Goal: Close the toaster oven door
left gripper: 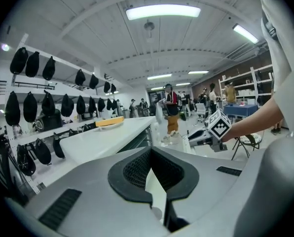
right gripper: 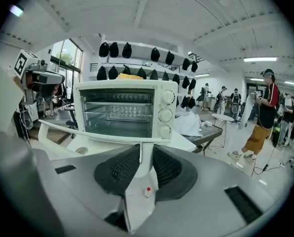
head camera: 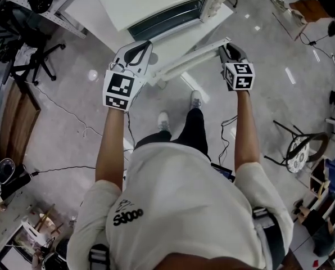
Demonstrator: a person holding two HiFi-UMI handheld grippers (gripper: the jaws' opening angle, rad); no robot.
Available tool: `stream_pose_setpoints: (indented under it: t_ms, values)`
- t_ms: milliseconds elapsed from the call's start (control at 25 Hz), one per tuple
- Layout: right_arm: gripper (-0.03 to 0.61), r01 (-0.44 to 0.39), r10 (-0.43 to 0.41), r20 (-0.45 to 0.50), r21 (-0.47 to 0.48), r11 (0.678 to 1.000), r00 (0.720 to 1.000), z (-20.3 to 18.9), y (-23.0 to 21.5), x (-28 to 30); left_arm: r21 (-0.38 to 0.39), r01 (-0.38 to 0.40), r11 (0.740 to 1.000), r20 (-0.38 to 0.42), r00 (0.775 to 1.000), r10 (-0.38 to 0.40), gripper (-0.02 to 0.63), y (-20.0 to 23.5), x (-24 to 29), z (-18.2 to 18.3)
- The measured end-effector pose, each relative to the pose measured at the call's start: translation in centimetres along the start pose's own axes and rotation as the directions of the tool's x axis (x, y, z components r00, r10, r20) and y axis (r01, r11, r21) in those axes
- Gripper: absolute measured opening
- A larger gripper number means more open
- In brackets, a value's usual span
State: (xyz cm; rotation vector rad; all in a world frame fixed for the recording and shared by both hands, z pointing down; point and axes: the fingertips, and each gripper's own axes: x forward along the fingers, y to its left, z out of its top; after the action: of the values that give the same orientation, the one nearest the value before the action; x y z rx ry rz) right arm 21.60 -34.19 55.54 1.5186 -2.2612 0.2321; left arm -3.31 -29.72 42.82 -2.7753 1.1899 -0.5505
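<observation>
A white toaster oven (head camera: pixel 156 4) (right gripper: pixel 127 107) stands on a white table (head camera: pixel 80 10) with its door (head camera: pixel 184 61) swung down and open, the wire rack inside showing. The door's long white handle bar (head camera: pixel 195 54) (right gripper: pixel 88 135) runs across in front of me. My left gripper (head camera: pixel 138 48) (left gripper: pixel 154 181) is shut on the handle's left end, a white strip pinched between its black pads. My right gripper (head camera: pixel 226 49) (right gripper: pixel 141 167) is shut on the handle's right end, the white post squeezed between its pads. Each gripper shows in the other's view.
A yellow flat object (right gripper: pixel 129 76) lies on top of the oven. An office chair (head camera: pixel 32 61) stands at the left, a round stool (head camera: pixel 297 148) at the right, and cables (head camera: pixel 72 117) cross the floor. People (right gripper: pixel 263 112) stand in the background.
</observation>
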Motion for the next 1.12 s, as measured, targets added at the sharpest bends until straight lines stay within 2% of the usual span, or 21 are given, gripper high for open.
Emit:
stream_pose_setpoints:
  t_ms: [200, 360, 680, 840, 1120]
  values:
    - [0.069, 0.021, -0.020, 0.040, -0.023, 0.999, 0.999, 3.6, -0.1, 0.3, 0.001, -0.017, 1.000, 0.034, 0.999, 0.017, 0.017, 0.4, -1.3, 1.3]
    - [0.069, 0.011, -0.011, 0.026, -0.011, 1.000, 1.000, 5.3, -0.1, 1.0, -0.008, -0.020, 1.000, 0.049, 0.999, 0.020, 0.017, 0.7, -1.8, 1.7]
    - [0.071, -0.041, 0.041, 0.020, 0.025, 0.999, 0.999, 7.2, -0.4, 2.1, -0.093, -0.040, 0.995, 0.081, 0.996, 0.047, 0.017, 2.3, -2.2, 2.3]
    - [0.072, -0.082, 0.082, -0.013, 0.027, 0.996, 0.997, 8.2, -0.3, 2.9, -0.141, -0.050, 0.989, 0.091, 0.994, 0.064, 0.017, 3.4, -2.2, 2.5]
    - [0.072, -0.116, 0.119, -0.061, 0.057, 0.992, 0.991, 10.6, -0.6, 4.7, -0.139, -0.047, 0.989, 0.094, 0.994, 0.060, 0.017, 4.2, -0.8, 3.1]
